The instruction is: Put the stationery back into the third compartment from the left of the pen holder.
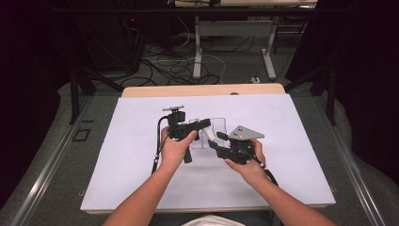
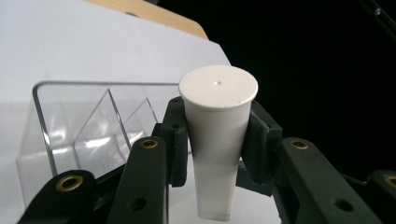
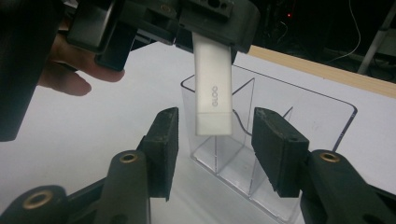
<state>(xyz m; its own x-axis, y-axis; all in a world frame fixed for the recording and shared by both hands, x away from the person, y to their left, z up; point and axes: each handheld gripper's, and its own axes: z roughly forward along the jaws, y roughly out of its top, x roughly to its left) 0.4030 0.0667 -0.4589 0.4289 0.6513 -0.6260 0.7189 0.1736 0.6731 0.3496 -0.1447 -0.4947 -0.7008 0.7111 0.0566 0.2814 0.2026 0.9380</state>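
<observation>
Hidden parts

The tube's [image 3: 213,79] top hides inside the left gripper [image 3: 212,28]; the organizer's [image 3: 299,100] near corner is cropped.

Both forearms are seen entering from six o'clock in the high view, converging toward the centre of the surface. The left gripper [image 1: 200,125] is held in the left hand [image 1: 176,148], pointed toward three o'clock, its fingers [image 2: 175,135] pressed shut on a white tube [image 2: 217,140]. The right gripper [image 1: 212,141] is held in the right hand [image 1: 247,162], aimed toward ten o'clock, its fingers [image 3: 161,149] parted, touching nothing.
</observation>
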